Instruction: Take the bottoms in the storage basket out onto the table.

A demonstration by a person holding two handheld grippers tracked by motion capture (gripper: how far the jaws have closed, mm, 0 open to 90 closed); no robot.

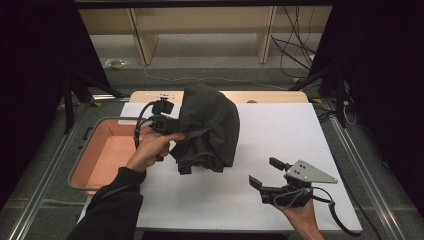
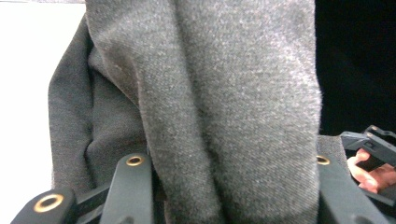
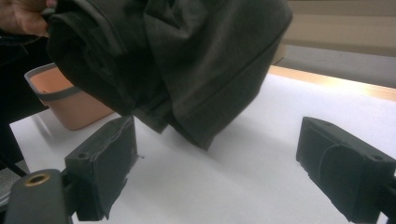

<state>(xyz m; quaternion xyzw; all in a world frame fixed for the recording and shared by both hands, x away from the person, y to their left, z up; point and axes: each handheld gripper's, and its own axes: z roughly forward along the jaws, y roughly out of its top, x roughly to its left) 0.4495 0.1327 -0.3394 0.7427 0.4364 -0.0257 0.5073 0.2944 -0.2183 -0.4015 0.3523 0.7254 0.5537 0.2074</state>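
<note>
White board covers the table [image 1: 280,130], with a salmon tub [image 1: 102,155] at centre left of the high view and pale shelving along the top. Near the middle of that view the left gripper [image 1: 172,125] is clamped on a thick bunch of dark cloth [image 1: 210,127], which hangs lifted, its lower edge seemingly just clear of the board. At lower right the right gripper [image 1: 265,172] waits well apart from it, jaws spread wide and holding nothing. That cloth looks soft, limp and fairly light: it folds on itself and sags below the grip, so it will droop and swing rather than keep shape. A hem or corner at the hanging bottom edge [image 3: 205,140] seems the sensible second hold, since the bunched middle would only slide and unfold.
</note>
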